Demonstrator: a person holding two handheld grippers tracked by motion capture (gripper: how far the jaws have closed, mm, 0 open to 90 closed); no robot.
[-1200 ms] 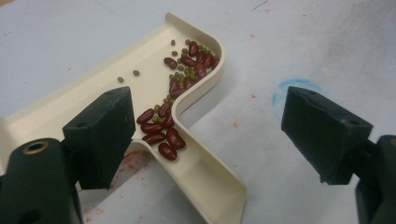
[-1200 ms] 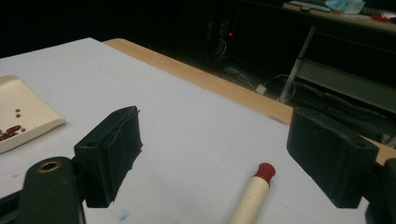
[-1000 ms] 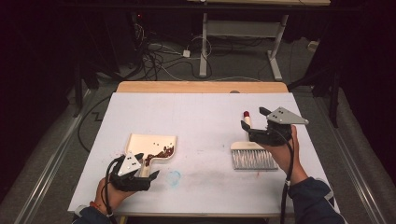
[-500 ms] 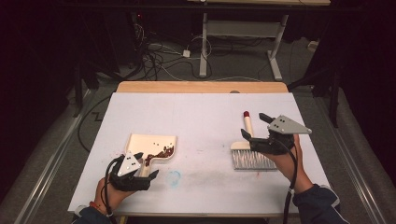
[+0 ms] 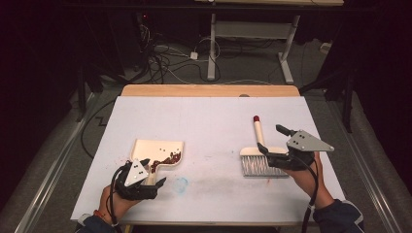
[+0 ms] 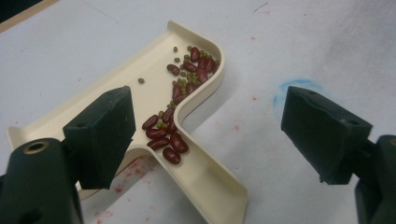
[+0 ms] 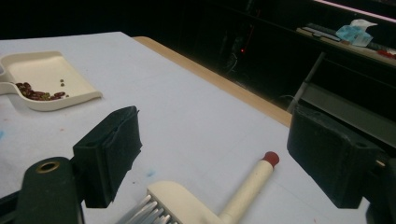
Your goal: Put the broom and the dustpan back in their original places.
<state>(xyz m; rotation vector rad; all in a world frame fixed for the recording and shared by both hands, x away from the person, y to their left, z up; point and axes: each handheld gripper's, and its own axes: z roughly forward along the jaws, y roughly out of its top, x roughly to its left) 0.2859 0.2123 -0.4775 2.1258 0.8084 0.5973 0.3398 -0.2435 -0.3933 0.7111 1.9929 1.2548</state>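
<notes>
Left claw (image 5: 156,183) spread, jaws either side of the handle of the cream plastic dustpan (image 5: 156,150), not gripping; pan lies near-left on the white surface (image 5: 209,126) with dark red beans (image 6: 173,135) and small green ones piled at its back wall. Right claw (image 5: 272,143) spread, just right of the cream hand brush with grey bristles and red-tipped handle (image 5: 261,154), lying flat near-right.

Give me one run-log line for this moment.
left gripper: open, astride dustpan handle | beans: in dustpan | right gripper: open, above brush | brush: flat on table
</notes>
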